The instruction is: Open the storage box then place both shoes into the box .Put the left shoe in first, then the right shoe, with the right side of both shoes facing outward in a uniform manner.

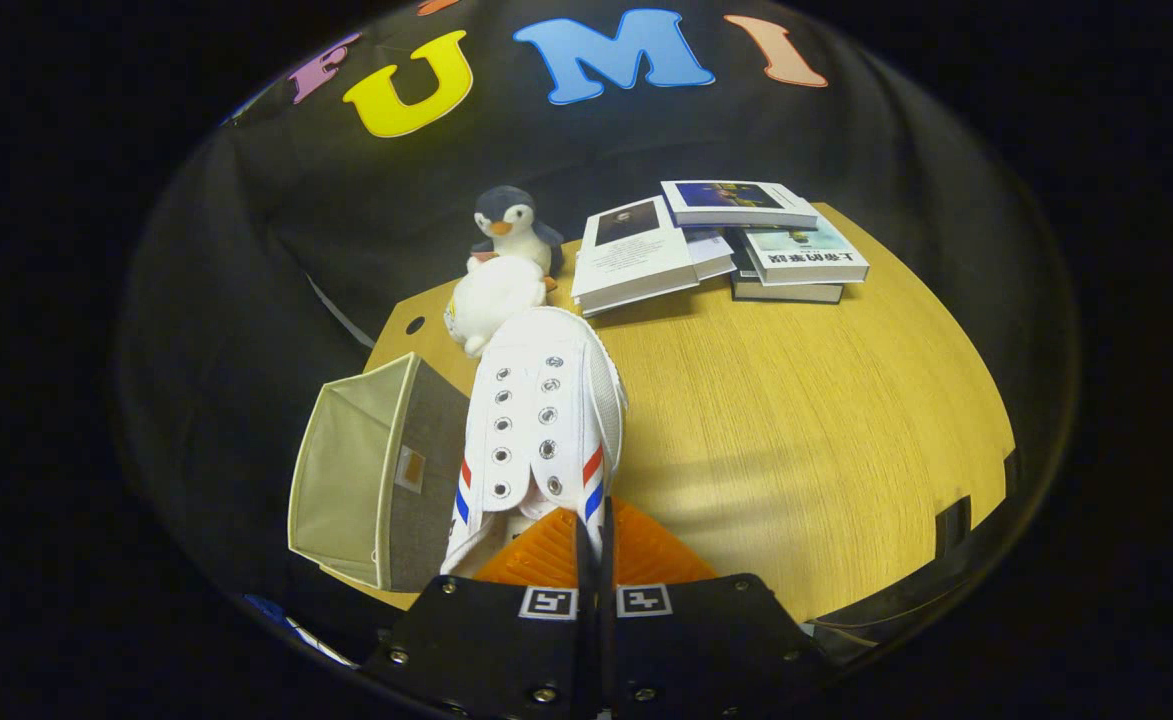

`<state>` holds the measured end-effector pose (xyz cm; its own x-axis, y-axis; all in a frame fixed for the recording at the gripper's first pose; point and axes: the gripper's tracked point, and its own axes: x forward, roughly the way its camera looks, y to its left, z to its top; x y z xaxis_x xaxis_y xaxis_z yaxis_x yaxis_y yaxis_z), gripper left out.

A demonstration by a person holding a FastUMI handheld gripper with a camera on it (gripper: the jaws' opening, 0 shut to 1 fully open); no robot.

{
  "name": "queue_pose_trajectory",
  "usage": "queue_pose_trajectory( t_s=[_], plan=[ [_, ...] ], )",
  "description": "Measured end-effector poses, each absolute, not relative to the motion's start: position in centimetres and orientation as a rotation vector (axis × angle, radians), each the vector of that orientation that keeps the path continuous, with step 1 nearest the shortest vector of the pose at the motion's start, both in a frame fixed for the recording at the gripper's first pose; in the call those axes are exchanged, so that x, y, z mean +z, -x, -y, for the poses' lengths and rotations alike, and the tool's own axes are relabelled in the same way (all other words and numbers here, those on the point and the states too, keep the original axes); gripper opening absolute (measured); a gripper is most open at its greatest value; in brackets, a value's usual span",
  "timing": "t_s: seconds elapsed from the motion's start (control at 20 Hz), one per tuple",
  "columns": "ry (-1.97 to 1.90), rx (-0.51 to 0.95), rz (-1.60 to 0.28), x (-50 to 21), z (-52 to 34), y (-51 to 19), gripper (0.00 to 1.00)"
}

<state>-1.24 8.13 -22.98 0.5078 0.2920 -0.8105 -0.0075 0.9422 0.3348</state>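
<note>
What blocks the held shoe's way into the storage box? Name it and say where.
Nothing visible does. The gripper is shut on the white shoe, held just ahead of the fingers. The storage box sits right beside the shoe with its open mouth unobstructed. The plush toys lie beyond, off that path.

I see a white lace-less sneaker (543, 420) with red and blue side stripes, toe pointing away, its heel rim pinched between my closed gripper (593, 535) fingers. Just left of the shoe sits the storage box (371, 470) — beige lining, grey outside, open mouth facing left.
</note>
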Motion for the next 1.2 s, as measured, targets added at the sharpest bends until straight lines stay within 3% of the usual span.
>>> queue_pose_trajectory(
  t_s=[0.7, 1.2],
  plan=[
    [-0.313, 0.368, -1.031, -19.3, -21.9, 0.1, 0.00],
    [-0.348, 0.382, -1.088, -21.6, -27.6, 0.7, 0.03]
  ],
)
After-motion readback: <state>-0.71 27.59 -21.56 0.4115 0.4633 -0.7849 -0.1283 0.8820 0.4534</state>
